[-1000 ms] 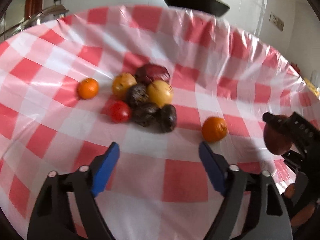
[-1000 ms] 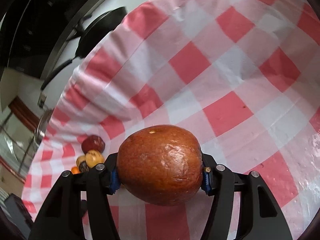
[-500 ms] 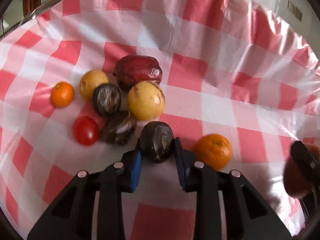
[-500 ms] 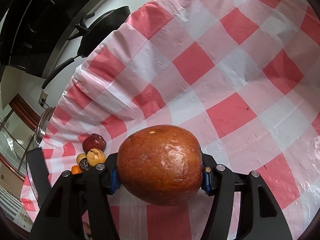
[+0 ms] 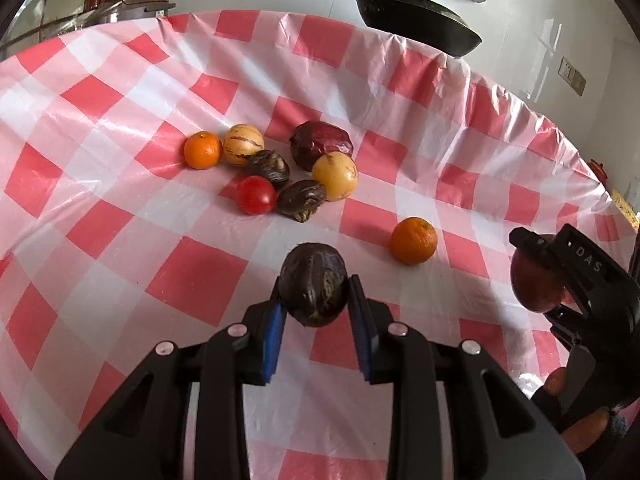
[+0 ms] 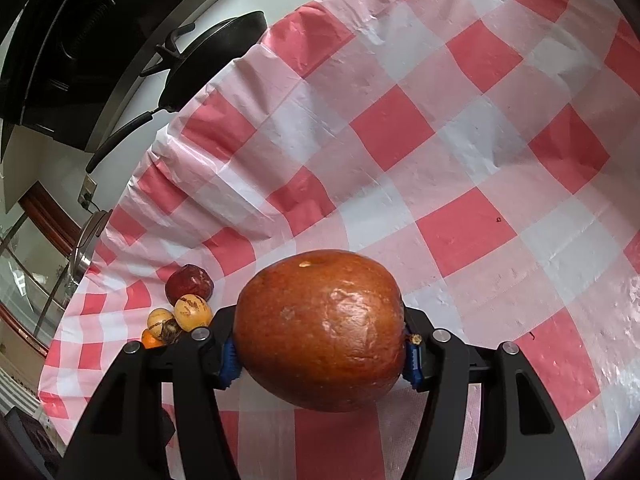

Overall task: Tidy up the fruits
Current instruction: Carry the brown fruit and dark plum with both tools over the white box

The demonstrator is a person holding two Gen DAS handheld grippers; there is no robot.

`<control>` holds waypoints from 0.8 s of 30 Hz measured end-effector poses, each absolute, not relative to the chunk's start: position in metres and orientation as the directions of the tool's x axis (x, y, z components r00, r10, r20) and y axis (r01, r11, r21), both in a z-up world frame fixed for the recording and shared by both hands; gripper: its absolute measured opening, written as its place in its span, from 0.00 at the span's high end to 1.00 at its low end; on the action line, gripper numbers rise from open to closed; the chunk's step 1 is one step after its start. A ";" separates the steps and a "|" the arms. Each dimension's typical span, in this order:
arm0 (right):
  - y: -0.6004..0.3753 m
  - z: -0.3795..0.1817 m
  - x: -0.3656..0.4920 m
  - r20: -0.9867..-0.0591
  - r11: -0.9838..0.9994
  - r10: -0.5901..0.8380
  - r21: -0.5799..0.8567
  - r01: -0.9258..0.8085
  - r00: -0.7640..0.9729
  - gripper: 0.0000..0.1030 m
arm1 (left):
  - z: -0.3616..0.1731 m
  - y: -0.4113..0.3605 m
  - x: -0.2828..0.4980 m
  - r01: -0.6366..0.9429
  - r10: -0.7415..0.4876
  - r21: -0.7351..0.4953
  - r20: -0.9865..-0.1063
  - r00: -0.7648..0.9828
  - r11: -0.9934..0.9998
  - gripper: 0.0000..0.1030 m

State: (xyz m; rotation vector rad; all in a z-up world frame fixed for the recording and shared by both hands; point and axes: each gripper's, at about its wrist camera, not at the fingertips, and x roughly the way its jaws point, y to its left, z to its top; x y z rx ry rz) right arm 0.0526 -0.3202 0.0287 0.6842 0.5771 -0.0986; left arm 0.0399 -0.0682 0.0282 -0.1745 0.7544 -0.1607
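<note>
My left gripper [image 5: 316,304] is shut on a dark wrinkled passion fruit [image 5: 314,282], lifted off the red-and-white checked cloth [image 5: 120,216]. Beyond it lies a cluster: an orange [image 5: 203,150], a striped yellow fruit [image 5: 243,145], two more dark passion fruits [image 5: 270,166] [image 5: 301,199], a red tomato [image 5: 256,195], a yellow fruit [image 5: 335,175] and a dark red fruit [image 5: 321,145]. A second orange [image 5: 413,240] lies alone to the right. My right gripper [image 6: 320,354] is shut on a large brown-red fruit [image 6: 320,332], which also shows at the right edge [image 5: 534,284] of the left wrist view.
A black frying pan [image 5: 416,24] sits beyond the table's far edge, by a white wall. A metal lid or pot [image 5: 132,2] stands at the far left. The cloth's crinkled edge [image 5: 500,92] marks the table's far rim.
My left gripper closed on one dark passion fruit from the cluster, then drew back from the cluster with it. The right gripper kept still with its brown-red fruit.
</note>
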 end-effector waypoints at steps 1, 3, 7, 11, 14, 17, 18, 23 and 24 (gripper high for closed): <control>-0.320 0.030 0.052 -0.530 0.779 0.092 0.565 0.271 0.843 0.42 | 0.029 -0.066 0.039 0.082 -0.206 -0.214 -0.661 0.721 0.973 0.71; -0.317 0.031 0.050 -0.523 0.789 0.081 0.553 0.266 0.849 0.42 | 0.033 -0.066 0.036 0.084 -0.198 -0.204 -0.649 0.735 0.975 0.71; -0.311 0.036 0.048 -0.508 0.813 0.052 0.521 0.259 0.860 0.42 | 0.036 -0.063 0.027 0.076 -0.179 -0.186 -0.634 0.752 0.979 0.71; -0.304 0.040 0.047 -0.488 0.838 0.077 0.504 0.208 0.869 0.42 | 0.041 -0.052 -0.002 0.056 -0.160 -0.183 -0.625 0.764 0.982 0.71; -0.304 0.037 0.052 -0.501 0.833 0.173 0.534 0.146 0.848 0.42 | 0.047 -0.043 -0.041 0.043 -0.126 -0.148 -0.609 0.783 0.988 0.71; -0.310 0.031 0.050 -0.525 0.787 0.243 0.598 0.150 0.815 0.42 | 0.047 -0.033 -0.079 0.041 -0.078 -0.075 -0.611 0.788 0.996 0.70; -0.309 0.030 0.046 -0.538 0.784 0.237 0.597 0.167 0.809 0.42 | 0.046 -0.028 -0.095 0.041 -0.060 -0.045 -0.610 0.790 0.998 0.70; -0.277 0.031 -0.006 -0.552 0.793 0.283 0.595 0.132 0.784 0.42 | 0.044 0.003 -0.142 0.022 -0.005 0.021 -0.608 0.794 1.000 0.70; -0.269 0.030 -0.015 -0.552 0.787 0.303 0.604 0.122 0.777 0.42 | 0.042 0.012 -0.151 0.010 0.005 0.021 -0.611 0.792 1.000 0.70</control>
